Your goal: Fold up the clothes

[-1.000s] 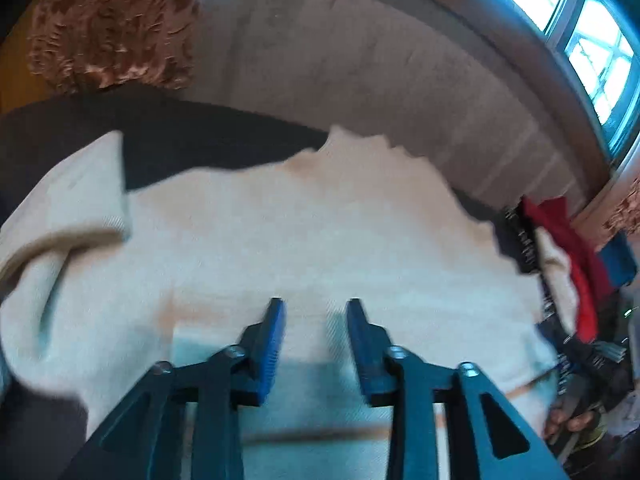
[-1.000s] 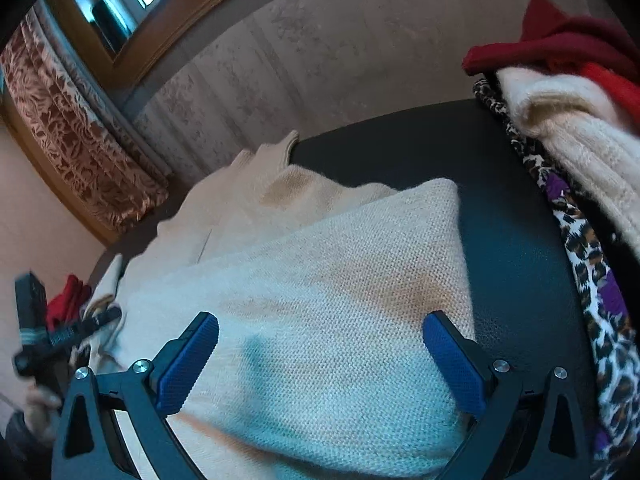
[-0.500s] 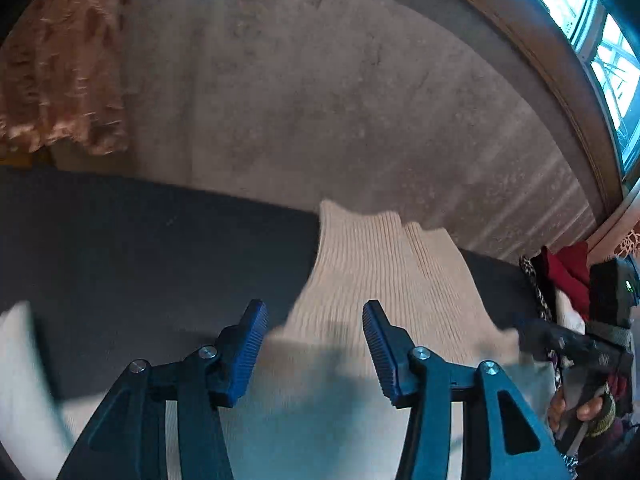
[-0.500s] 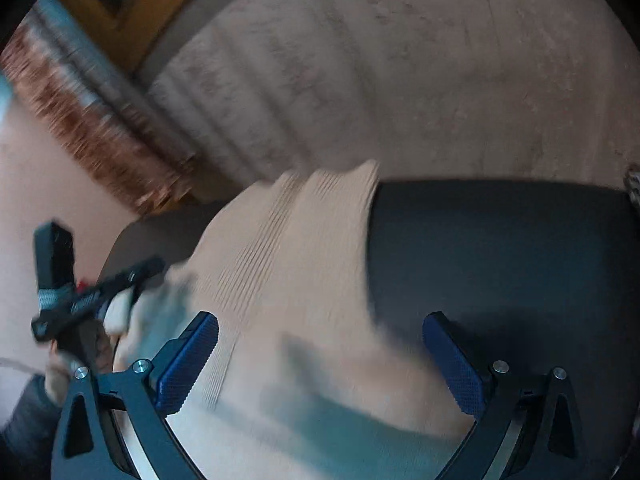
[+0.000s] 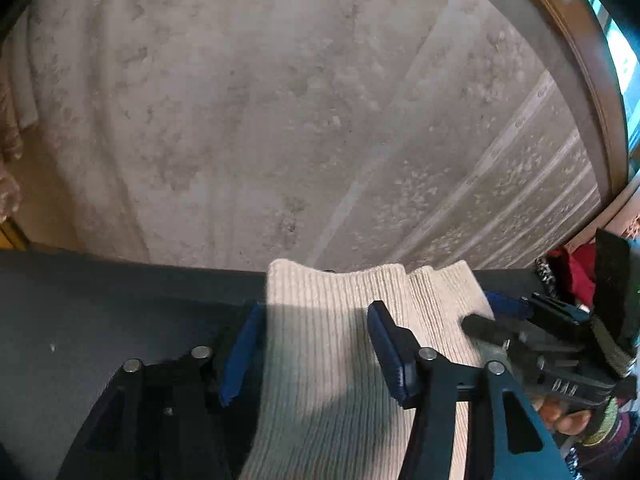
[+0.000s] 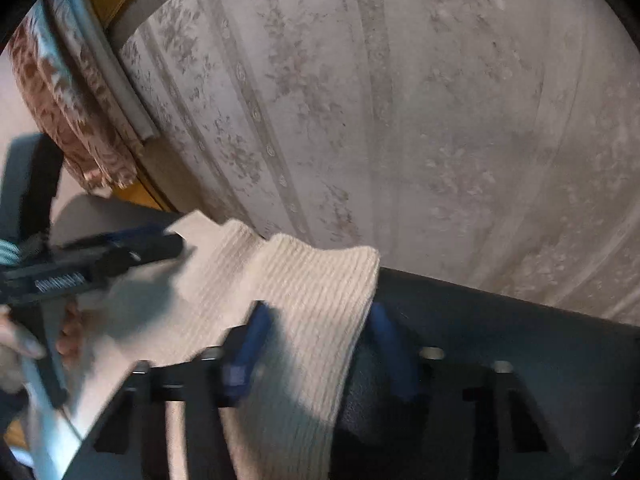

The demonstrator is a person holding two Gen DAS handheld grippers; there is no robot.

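Straddling, left wrist view: left gripper (image 5: 316, 344) stood with its blue-padded jaws apart, one each side of a strip of the cream ribbed-knit sweater (image 5: 320, 360); the pads did not pinch it.
Sweater place, left wrist view: it lay on the dark grey flat table (image 5: 100, 320), its ribbed end reaching the far table edge below the pale patterned wallpaper (image 5: 280, 120).
Other tool, left wrist view: right gripper (image 5: 486, 320) sat at the sweater's right-hand ribbed edge, a hand (image 5: 560, 416) on its handle; whether that edge was pinched could not be told from here.
Clutter, left wrist view: red and patterned clothes pile (image 5: 568, 276) sat at the far right.
Jaws, right wrist view: right gripper (image 6: 316, 344) was blurred, pads spread, the sweater's (image 6: 288, 320) right border between them; not clamped, going by the gap.
Left tool, right wrist view: left gripper (image 6: 176, 240) reached onto the sweater's left part, just beside the pale tab end.
Doing it well, judgement: both tools seemed placed for a grab of the ribbed end; close both on the same layers, near the corners, level with each other, and lift evenly so the knit did not stretch or skew the crease.
Stage: fold count could not be told.
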